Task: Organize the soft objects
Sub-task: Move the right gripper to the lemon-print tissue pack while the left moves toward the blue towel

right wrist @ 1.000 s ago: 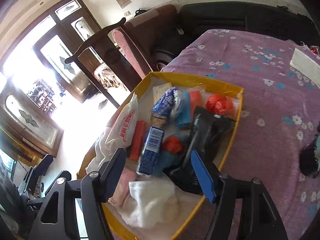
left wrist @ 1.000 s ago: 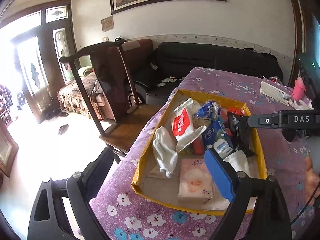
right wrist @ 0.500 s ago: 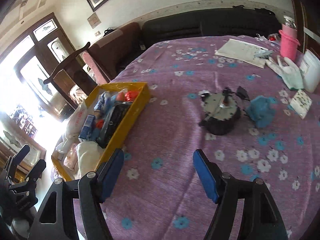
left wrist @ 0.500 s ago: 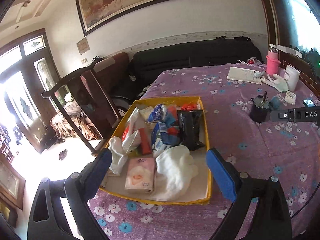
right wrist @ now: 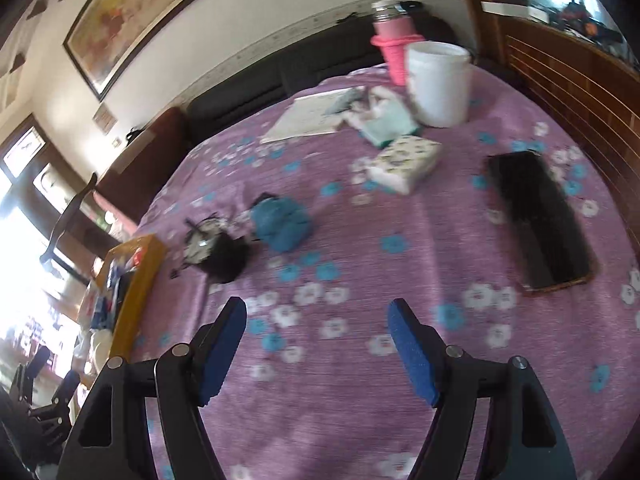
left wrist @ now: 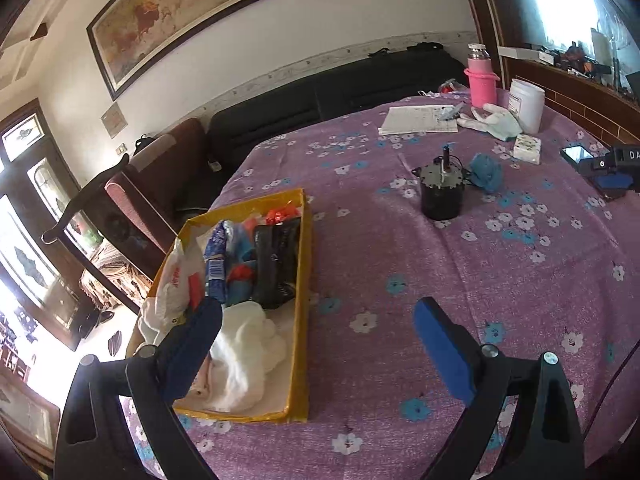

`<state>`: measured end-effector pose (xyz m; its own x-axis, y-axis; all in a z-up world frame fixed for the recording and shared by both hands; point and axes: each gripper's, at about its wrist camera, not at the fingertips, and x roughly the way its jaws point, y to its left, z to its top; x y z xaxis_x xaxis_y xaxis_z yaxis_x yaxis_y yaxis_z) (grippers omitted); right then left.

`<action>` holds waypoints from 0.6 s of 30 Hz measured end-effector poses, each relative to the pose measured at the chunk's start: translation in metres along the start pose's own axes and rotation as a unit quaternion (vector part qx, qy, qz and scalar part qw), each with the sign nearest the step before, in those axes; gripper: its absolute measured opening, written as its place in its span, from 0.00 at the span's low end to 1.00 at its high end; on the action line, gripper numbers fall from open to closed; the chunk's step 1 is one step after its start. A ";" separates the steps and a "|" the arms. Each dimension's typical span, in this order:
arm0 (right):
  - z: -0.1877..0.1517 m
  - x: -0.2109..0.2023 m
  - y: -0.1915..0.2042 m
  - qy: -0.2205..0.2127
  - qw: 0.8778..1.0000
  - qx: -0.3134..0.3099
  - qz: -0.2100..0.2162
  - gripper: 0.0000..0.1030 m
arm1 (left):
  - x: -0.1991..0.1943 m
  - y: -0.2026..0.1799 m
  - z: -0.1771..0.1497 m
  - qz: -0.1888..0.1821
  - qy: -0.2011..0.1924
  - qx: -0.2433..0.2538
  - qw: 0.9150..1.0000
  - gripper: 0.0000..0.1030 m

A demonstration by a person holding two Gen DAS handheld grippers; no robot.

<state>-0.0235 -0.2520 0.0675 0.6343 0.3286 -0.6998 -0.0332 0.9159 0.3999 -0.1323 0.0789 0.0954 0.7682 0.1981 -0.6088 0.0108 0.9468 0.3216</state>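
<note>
A yellow tray [left wrist: 302, 320] at the table's left holds a white cloth [left wrist: 240, 352], a black pouch [left wrist: 276, 260], a white plastic bag [left wrist: 172, 276] and several small packets. My left gripper [left wrist: 318, 320] is open and empty; its left finger hangs over the tray's near end and its right finger over bare tablecloth. My right gripper [right wrist: 318, 312] is open and empty above the flowered cloth, well right of the tray [right wrist: 136, 292]. Ahead of it lie a blue soft bundle [right wrist: 282, 224], a tissue pack [right wrist: 404, 162] and a pale glove [right wrist: 384, 120].
A black round motor [right wrist: 216, 252] stands beside the blue bundle. A phone [right wrist: 536, 220] lies at the right. A white jar [right wrist: 438, 84], a pink bottle [right wrist: 394, 46] and a paper sheet [right wrist: 312, 116] sit at the far side. A wooden chair [left wrist: 120, 200] stands left of the table.
Both grippers have swung to the right, away from the tray. The right one has gone from over the tray's contents to the table's right part. Both stayed open and empty.
</note>
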 end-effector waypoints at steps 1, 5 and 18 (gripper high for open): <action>0.001 -0.002 -0.007 -0.002 1.000 0.002 -0.007 0.75 | 0.004 -0.006 0.001 -0.004 0.004 0.005 1.000 0.94; 0.006 -0.004 -0.033 -0.002 0.999 0.013 -0.030 0.76 | 0.020 -0.021 0.003 -0.018 0.020 0.018 0.999 0.94; 0.041 0.023 -0.062 0.003 0.997 0.030 -0.074 0.76 | 0.093 -0.062 0.003 -0.101 0.089 0.014 0.991 0.94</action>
<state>0.0249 -0.3111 0.0508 0.6236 0.1931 -0.7575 0.1066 0.9389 0.3271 -0.0598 0.0378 0.0209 0.6237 0.0496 -0.7801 0.1715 0.9650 0.1985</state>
